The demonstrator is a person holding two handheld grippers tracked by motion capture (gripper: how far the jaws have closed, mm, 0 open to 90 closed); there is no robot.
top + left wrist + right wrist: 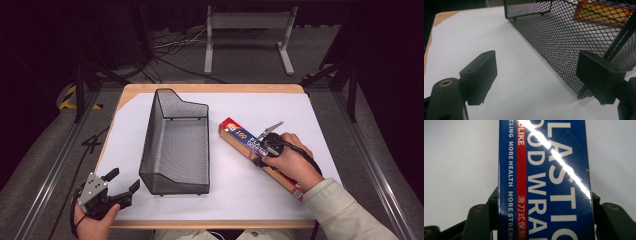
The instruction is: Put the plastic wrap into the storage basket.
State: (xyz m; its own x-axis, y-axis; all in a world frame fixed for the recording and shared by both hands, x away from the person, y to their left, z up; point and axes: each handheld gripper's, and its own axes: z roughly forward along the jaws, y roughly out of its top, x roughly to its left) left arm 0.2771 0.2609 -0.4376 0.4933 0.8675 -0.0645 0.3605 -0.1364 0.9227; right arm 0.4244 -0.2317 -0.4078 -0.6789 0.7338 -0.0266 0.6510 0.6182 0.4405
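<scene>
Plastic wrap box (260, 154), long and blue w/ red end, lies flat on the white sheet (300, 115) in the right half of the table, running diagonally: red end points toward the table's middle, other end toward the near right corner, under your sleeve. In the right gripper view the box (544, 182) runs straight up between the jaws, white lettering "PLASTIC" and "MORE HEALTH" readable, glare streak across it.

Your right gripper (267, 145) sits on the box around mid-length, a jaw against each long side, pinching it across its width. Your right hand (295, 162) wraps the gripper from behind; black cable loops over the hand.

Black wire-mesh basket (175, 150) stands mid-table, left of the box and apart from it, long axis running far to near, open top, nothing visible inside. Far wall taller, w/ a stepped rim.

Your left gripper (122, 182) is at the near left corner of the table, over the sheet's edge, jaws spread wide, nothing between them. It's just beside the basket's near left corner, not touching. In the left gripper view the basket's mesh wall (564, 42) runs along the right side, close to the right jaw. Your left hand (92, 220) holds it from below the table edge.
</scene>
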